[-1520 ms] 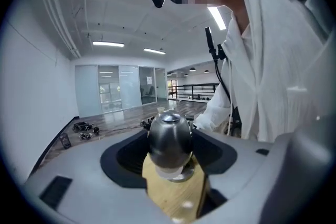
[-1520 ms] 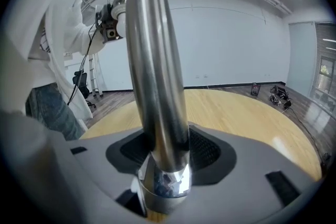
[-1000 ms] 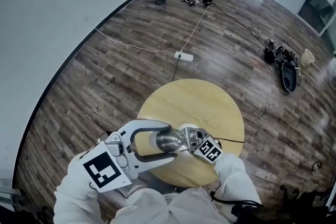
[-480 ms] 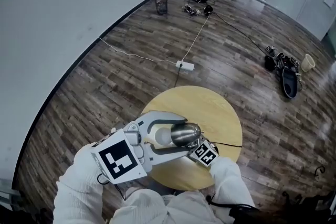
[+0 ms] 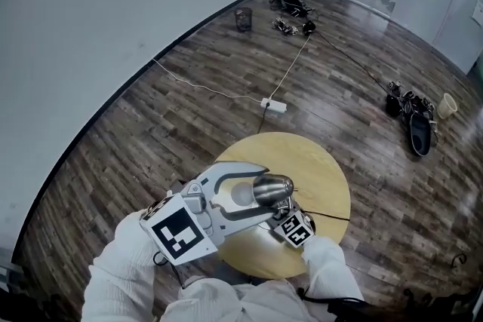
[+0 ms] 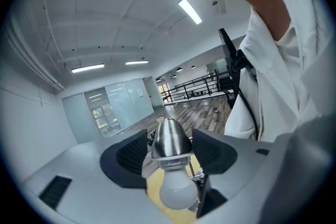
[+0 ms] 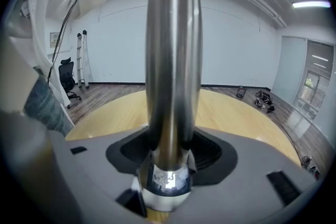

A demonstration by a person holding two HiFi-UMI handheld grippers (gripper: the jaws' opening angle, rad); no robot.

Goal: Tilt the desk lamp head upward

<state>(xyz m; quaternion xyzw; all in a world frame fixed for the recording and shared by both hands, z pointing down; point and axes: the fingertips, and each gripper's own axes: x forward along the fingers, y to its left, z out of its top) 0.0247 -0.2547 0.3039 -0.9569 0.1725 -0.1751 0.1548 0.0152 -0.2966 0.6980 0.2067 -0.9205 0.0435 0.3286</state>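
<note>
We brace pole [image 7: 172, 60] in right gripper [image 7: 168, 152] jaws | left gripper [image 6: 169, 157] jaws, from 8 o'clock, clasp lamp head [image 6: 168, 139] for tilting

I see the shiny silver lamp head [image 5: 273, 188], white bulb [image 6: 177, 191] showing, tipped sideways on its pole [image 7: 173, 60] above the table [image 5: 324, 170].

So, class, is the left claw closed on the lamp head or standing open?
The left claw is closed: the left gripper view shows the lamp head squeezed between both pads.
</note>
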